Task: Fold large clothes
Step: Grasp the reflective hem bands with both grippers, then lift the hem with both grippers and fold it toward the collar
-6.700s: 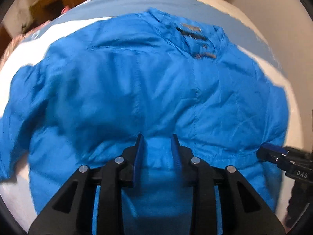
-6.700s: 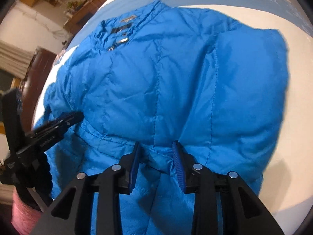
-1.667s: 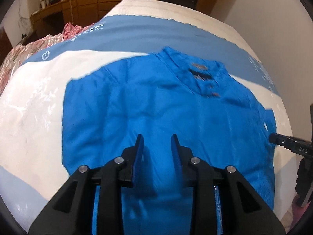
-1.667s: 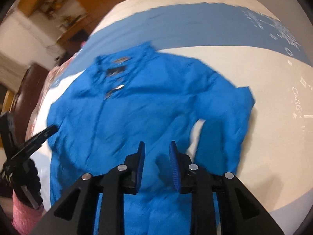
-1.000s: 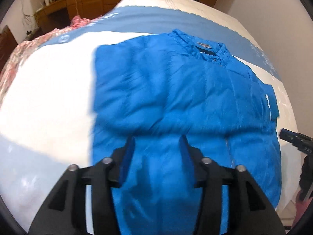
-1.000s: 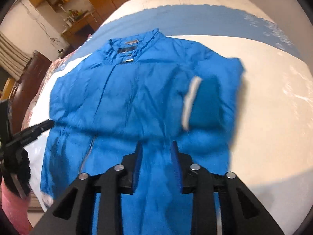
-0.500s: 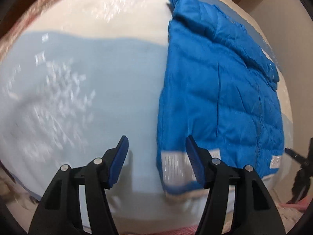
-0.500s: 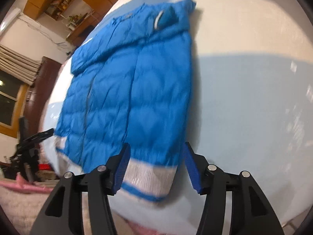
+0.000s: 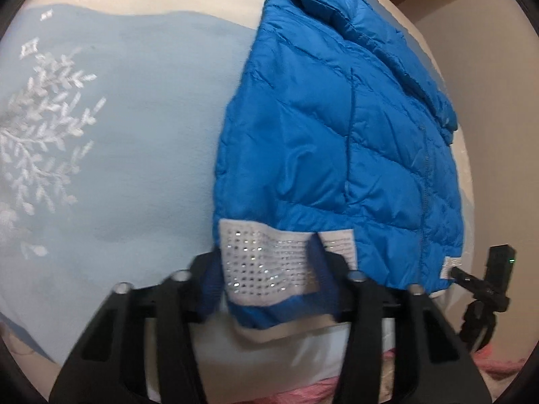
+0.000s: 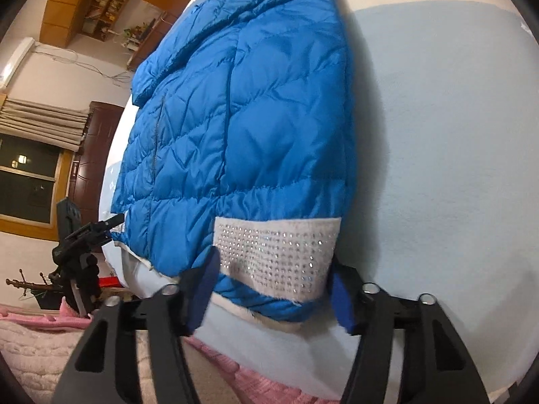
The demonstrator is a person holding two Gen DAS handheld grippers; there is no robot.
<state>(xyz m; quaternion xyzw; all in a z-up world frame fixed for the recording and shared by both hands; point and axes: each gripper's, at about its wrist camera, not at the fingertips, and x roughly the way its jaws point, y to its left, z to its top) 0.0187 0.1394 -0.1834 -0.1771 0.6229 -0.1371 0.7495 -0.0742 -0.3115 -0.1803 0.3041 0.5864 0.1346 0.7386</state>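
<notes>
Blue quilted puffer jacket (image 9: 337,128) lies flat on our pale blue-and-white bedspread (image 9: 134,118), its studded white hem band (image 10: 276,252) at the near edge. Our left gripper (image 9: 266,279) is closing, blue pads on either side of that band's corner; whether they press yet, we cannot tell. Our right gripper (image 10: 273,289) is narrowing too, pads still clear of the band's other corner.

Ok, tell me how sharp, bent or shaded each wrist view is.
Left wrist: the fisheye bows the bed cover; the blue jacket is fairly sharp, while the left gripper blurs, its fingers closing round the studded hem. Right wrist: the right gripper looks soft too; the jacket shades the cover beside it; the window is dark.
</notes>
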